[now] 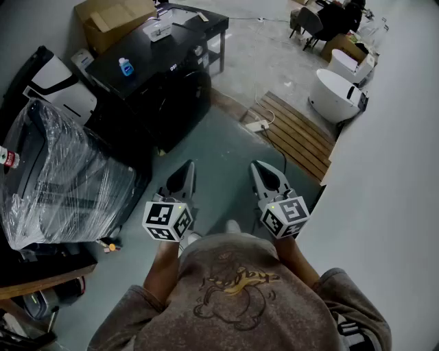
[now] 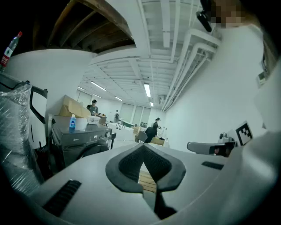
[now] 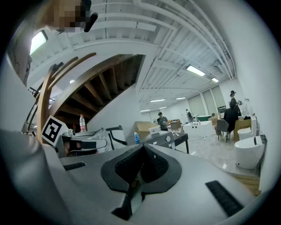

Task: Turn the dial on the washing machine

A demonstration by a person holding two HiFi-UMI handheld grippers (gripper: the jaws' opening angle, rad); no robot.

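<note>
The black front-loading washing machine (image 1: 161,82) stands against the left wall, a couple of steps ahead of me. Its small pale dial (image 1: 199,50) sits on the control strip at the near right corner and also shows as the dial (image 2: 107,134) and the dial (image 3: 167,138). A blue bottle (image 1: 125,66) and a white box (image 1: 159,29) rest on its lid. My left gripper (image 1: 186,168) and right gripper (image 1: 259,166) hang side by side over the floor, well short of the machine. Both are shut with nothing between the pads; the left gripper (image 2: 143,147) and right gripper (image 3: 143,147) point forward.
A plastic-wrapped appliance (image 1: 62,171) stands at the near left, with cardboard boxes (image 1: 113,19) behind the washer. A wooden pallet (image 1: 298,134) with a power strip (image 1: 257,125) lies ahead right, before a white tub (image 1: 336,92). A white wall (image 1: 391,158) runs along the right.
</note>
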